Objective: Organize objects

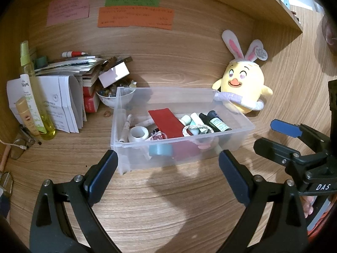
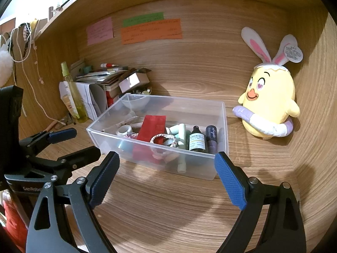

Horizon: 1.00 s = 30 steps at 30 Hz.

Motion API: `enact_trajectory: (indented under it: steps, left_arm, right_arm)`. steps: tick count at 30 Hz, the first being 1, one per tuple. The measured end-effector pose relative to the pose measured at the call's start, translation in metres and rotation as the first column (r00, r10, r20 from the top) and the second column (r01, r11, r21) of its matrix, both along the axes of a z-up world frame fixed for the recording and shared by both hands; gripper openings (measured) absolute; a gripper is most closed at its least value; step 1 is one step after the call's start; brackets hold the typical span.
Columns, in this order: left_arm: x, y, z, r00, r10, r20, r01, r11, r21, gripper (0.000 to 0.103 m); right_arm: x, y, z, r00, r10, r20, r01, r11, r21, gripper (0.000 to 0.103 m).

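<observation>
A clear plastic bin (image 1: 248, 126) (image 2: 225, 126) stands on the wooden desk. It holds a red card box (image 1: 166, 122) (image 2: 152, 126), a dark dropper bottle (image 1: 217, 122) (image 2: 197, 139), a tape roll (image 1: 138, 133), a woven white ring (image 2: 164, 140) and a purple tube (image 2: 211, 136). My left gripper (image 1: 168, 156) (image 2: 84, 142) hovers open just in front of the bin, nothing between its fingers. My right gripper (image 2: 167, 157) (image 1: 265, 133) is beside it on the right, also open and empty, short of the bin's near wall.
A yellow chick plush (image 1: 244, 82) (image 2: 269, 99) with rabbit ears sits right of the bin. At the back left are a pile of books and papers (image 1: 69, 97), a yellow spray bottle (image 1: 33, 88) and a bowl of beads (image 1: 113, 97). Coloured notes (image 1: 134, 18) hang on the back panel.
</observation>
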State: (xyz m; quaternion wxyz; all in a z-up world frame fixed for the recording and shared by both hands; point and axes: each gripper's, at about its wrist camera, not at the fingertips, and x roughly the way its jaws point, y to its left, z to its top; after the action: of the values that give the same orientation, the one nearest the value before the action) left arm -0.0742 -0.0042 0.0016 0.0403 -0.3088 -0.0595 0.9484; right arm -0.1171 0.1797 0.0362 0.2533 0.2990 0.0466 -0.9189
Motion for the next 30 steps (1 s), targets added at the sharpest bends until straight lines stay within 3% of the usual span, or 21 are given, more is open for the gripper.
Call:
enact_trajectory:
  steps: [9,20,30]
  left_arm:
    - [-0.003,0.006,0.0,1.0,-0.001,0.003,0.001,0.999,-0.033,0.098]
    - [-0.011,0.008,-0.003,1.0,-0.02,0.021,0.02,1.0,-0.016,0.098]
    - [-0.011,0.01,-0.002,1.0,-0.007,-0.019,0.007,0.999,-0.042,0.1]
  right_arm:
    - [-0.003,0.003,0.001,1.0,0.007,0.0,-0.007,1.0,-0.016,0.09]
    - [-0.007,0.003,-0.002,1.0,0.005,0.006,-0.005,1.0,-0.015,0.091]
    - [-0.015,0.004,-0.008,1.0,0.006,0.031,-0.005,1.0,-0.022,0.091]
